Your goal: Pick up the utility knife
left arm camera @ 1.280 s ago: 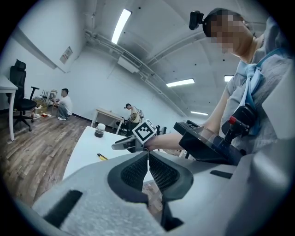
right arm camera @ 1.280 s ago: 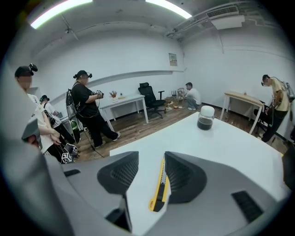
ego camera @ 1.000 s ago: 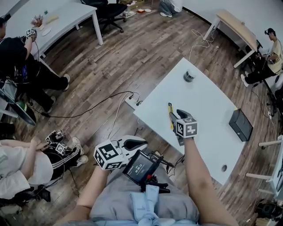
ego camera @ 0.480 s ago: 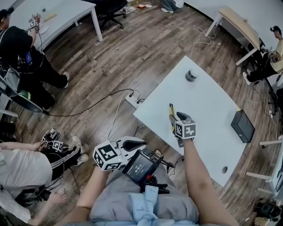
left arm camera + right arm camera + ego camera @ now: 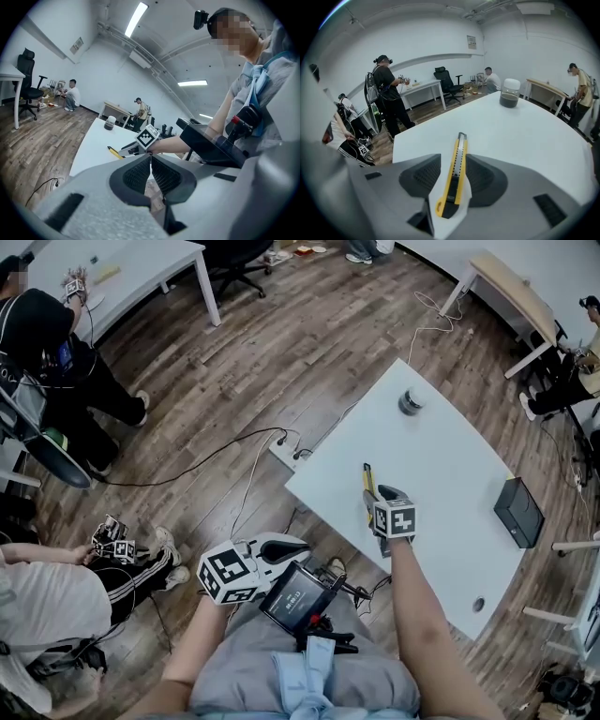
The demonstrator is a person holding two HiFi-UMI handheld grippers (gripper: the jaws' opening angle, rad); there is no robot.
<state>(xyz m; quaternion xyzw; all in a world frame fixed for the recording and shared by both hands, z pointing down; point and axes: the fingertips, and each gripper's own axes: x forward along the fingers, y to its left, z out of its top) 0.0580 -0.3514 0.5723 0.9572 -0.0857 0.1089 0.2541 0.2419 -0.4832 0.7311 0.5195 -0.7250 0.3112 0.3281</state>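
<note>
On the white table, the utility knife is flanked by the parted jaws of the right gripper, with a jar set well beyond. The jaws of the left gripper are pressed together.

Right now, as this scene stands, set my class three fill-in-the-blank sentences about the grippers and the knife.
1. The utility knife lies on the ____ table.
2. The right gripper has one jaw on each side of the ____.
3. The left gripper, jaws together, holds ____.
Missing words: white; knife; nothing.
</note>
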